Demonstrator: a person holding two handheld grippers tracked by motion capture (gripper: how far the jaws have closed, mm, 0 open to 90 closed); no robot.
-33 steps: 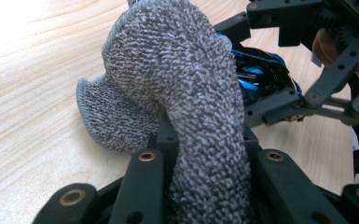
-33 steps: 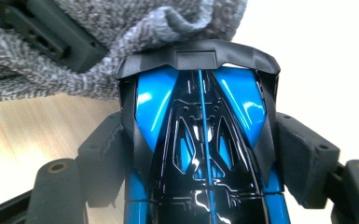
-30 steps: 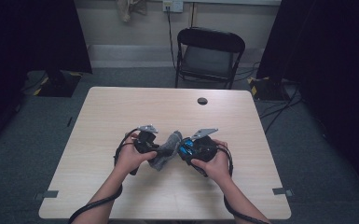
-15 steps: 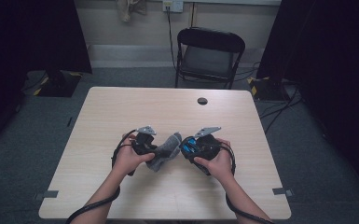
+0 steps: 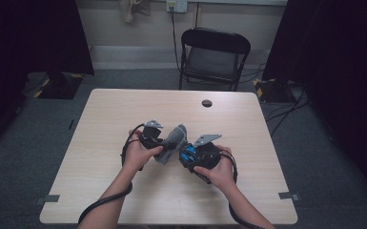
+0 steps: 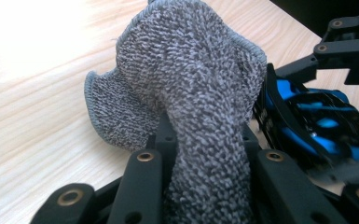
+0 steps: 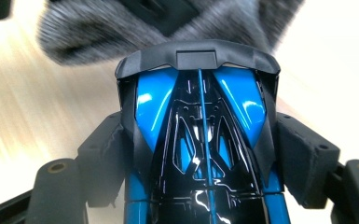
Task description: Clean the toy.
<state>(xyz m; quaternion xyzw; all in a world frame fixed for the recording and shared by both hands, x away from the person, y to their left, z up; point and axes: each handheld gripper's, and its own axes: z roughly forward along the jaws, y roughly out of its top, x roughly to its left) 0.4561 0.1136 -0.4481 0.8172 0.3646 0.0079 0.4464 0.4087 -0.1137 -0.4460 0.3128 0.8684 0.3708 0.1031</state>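
1. While both hands sit over the middle of the desk (image 5: 124, 109), the left tool (image 5: 164, 143) has its jaws pinched tight on a grey knitted cloth (image 5: 173, 141). You can see it best in the left gripper view, where the cloth (image 6: 200, 93) bunches up between the two black jaws and flops open above them like a little hood.
2. Right tool (image 5: 187, 153) is clamped around a glossy blue and black toy car (image 5: 190, 153). In the right gripper view the jaws press on both flanks of the car (image 7: 200, 140), nose pointing away from the camera.
3. Relative to the cloth: the car sits just to its right in the high view, nose right up against it. In the right gripper view the grey fabric (image 7: 98, 32) hangs right beyond the car's front edge, pretty blurry though, so I can't tell for sure if they actually touch.
4. Also relative to the cloth: a small dark round hole (image 5: 207, 103) in the desk sits further back, well apart, and a black folding chair (image 5: 213, 57) stands beyond the far edge.
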